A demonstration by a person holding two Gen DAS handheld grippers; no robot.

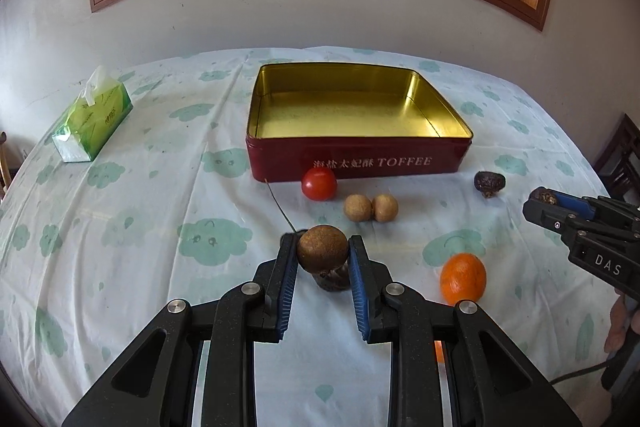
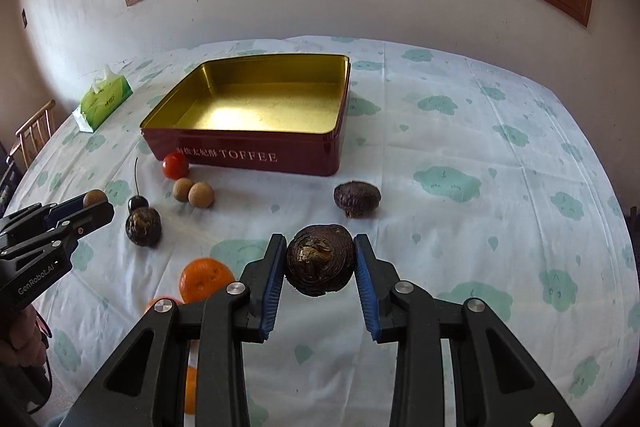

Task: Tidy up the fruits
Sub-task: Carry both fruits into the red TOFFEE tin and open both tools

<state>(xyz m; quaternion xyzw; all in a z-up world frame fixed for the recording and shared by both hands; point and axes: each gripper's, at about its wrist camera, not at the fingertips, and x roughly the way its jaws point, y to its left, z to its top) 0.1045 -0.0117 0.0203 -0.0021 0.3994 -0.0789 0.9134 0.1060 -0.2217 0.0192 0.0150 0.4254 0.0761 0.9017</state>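
My left gripper is shut on a brown longan, held above the cloth. Under it lie a dark water chestnut and a stemmed cherry, both partly hidden. My right gripper is shut on a dark water chestnut, also lifted. On the cloth before the empty red toffee tin lie a tomato, two longans, another water chestnut and an orange. Each gripper shows at the other view's edge.
A green tissue box stands at the far left of the table. More orange fruit lies near the front edge under my right gripper. A wooden chair stands off the table's left side. A wall with a window is behind.
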